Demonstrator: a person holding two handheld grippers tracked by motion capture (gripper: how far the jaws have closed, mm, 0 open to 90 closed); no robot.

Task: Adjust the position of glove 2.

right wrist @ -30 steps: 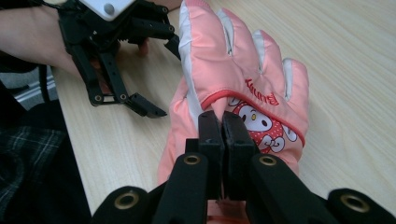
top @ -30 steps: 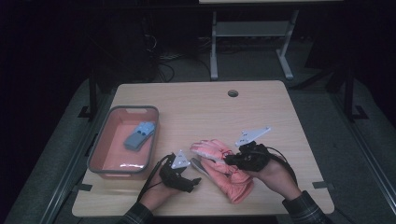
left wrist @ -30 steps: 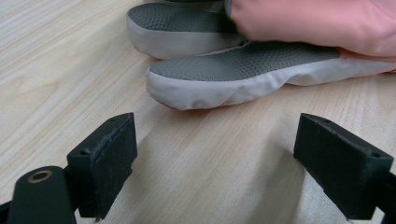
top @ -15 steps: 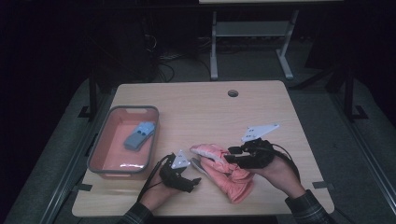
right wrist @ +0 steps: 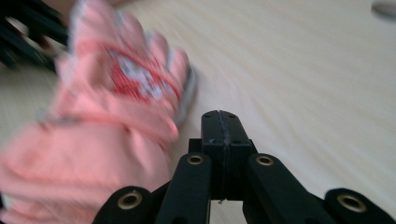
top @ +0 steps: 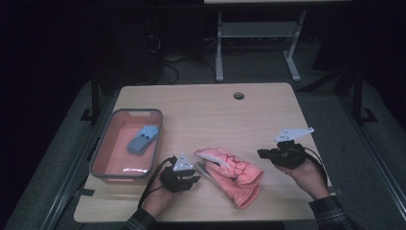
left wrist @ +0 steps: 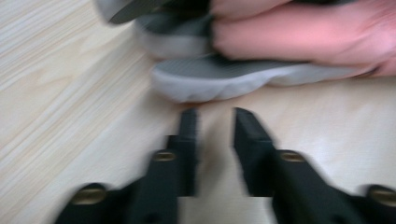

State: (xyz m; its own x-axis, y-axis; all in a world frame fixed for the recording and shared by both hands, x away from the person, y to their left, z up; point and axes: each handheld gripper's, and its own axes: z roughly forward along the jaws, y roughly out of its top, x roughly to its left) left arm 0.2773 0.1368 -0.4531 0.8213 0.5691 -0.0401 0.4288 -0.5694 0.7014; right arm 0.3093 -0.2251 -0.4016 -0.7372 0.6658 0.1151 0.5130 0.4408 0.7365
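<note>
A pair of pink gloves (top: pixel 234 175) with grey palms lies in a heap near the table's front edge. My left gripper (top: pixel 196 176) rests just left of the heap and points at it. In the left gripper view its jaws (left wrist: pixel 215 114) have just been closing and stand a narrow gap apart, with nothing between them. The grey palm (left wrist: pixel 224 84) lies right ahead of them. My right gripper (top: pixel 262 153) hovers to the right of the gloves, apart from them. Its jaws (right wrist: pixel 220 116) are shut on nothing, and the pink gloves (right wrist: pixel 116 121) lie to their left.
A grey-rimmed pink bin (top: pixel 136 112) stands at the table's left with a blue glove-like thing (top: pixel 142 139) inside. A cable hole (top: pixel 238 96) sits near the far edge. Bare wood (top: pixel 206 120) stretches behind the gloves.
My right gripper has drawn back to the right, off the pink gloves. The left gripper has stayed where it was. The gloves lie about where they were.
</note>
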